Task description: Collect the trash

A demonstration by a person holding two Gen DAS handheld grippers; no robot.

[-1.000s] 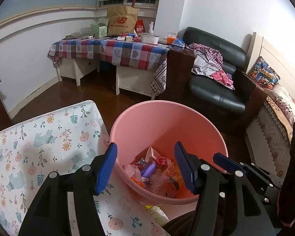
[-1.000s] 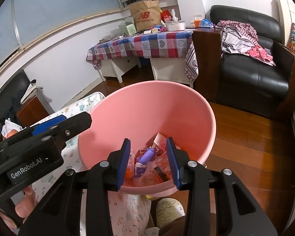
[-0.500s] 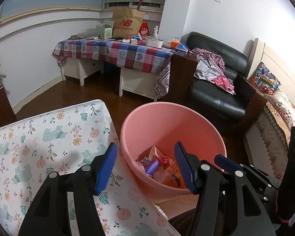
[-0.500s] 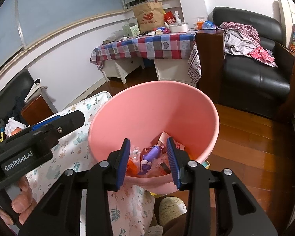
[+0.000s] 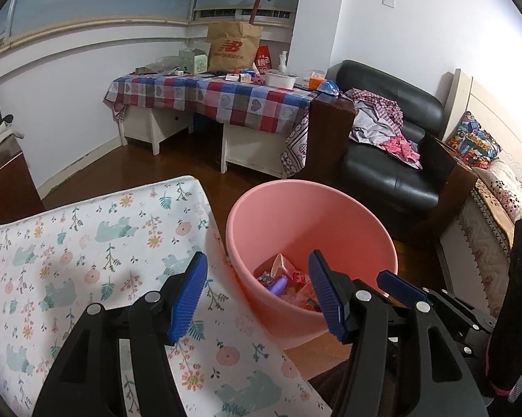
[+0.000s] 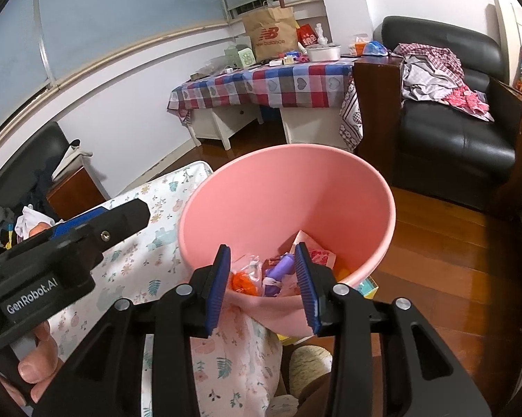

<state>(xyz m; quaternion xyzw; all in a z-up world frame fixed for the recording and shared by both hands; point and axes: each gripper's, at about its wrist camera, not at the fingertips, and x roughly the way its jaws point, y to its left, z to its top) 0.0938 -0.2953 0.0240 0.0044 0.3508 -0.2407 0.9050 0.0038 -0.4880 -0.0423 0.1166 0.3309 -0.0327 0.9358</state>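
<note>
Hovering empty with jaws apart, the left tool [image 5: 255, 293] and right tool [image 6: 263, 281] overlook the wrapper-filled pink bin [image 6: 348, 187], likely seeking more trash.

A pink bin [image 6: 348, 187] of trash stands on the wooden floor [image 6: 452, 243], beside a floral-clothed table [image 5: 87, 243].

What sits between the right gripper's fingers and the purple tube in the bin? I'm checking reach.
Only the pink bin's near rim crosses below; right gripper frames the purple tube, in the right wrist view.
</note>
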